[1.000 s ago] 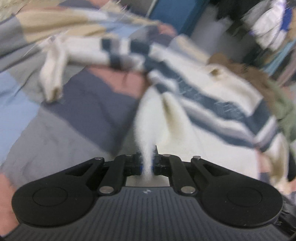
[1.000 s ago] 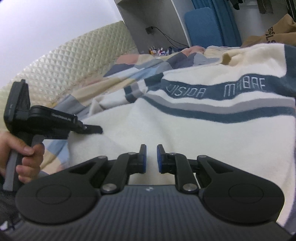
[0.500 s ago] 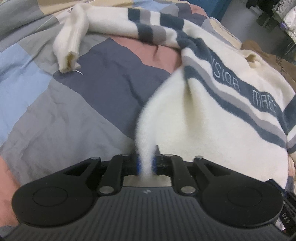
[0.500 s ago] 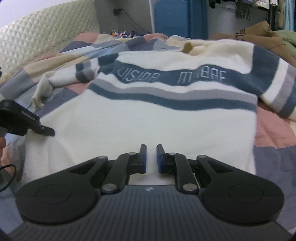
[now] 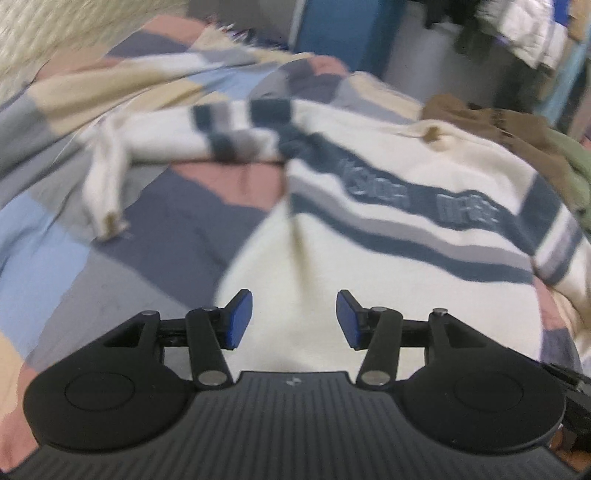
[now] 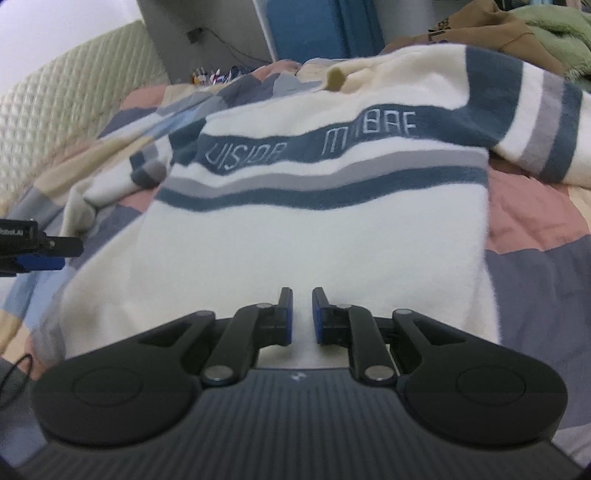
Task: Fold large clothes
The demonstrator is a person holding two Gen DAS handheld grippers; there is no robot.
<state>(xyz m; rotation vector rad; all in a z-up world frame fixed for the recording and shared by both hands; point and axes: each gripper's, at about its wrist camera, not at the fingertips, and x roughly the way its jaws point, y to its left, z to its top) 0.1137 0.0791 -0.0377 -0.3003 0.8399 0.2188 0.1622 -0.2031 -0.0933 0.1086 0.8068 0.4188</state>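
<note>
A cream sweater [image 6: 303, 243] with navy and grey stripes and lettering lies flat, front up, on a patchwork bedspread [image 6: 535, 273]. It also shows in the left wrist view [image 5: 388, 258], with one sleeve [image 5: 110, 173] stretched out to the left. My left gripper [image 5: 294, 317] is open and empty, just above the sweater's lower left hem. My right gripper [image 6: 303, 314] stands over the lower hem with its jaws nearly closed, a narrow gap between the pads, holding nothing visible. The left gripper's tip [image 6: 40, 247] shows at the left edge of the right wrist view.
A brown garment [image 5: 491, 122] and a green one [image 6: 546, 33] lie heaped beyond the sweater at the far right. A quilted headboard [image 6: 62, 107] runs along the left. A blue panel [image 6: 306, 29] stands behind the bed.
My left gripper has opened and let go of the sweater's hem, which now lies flat on the bed. The right gripper has stayed nearly closed over the hem.
</note>
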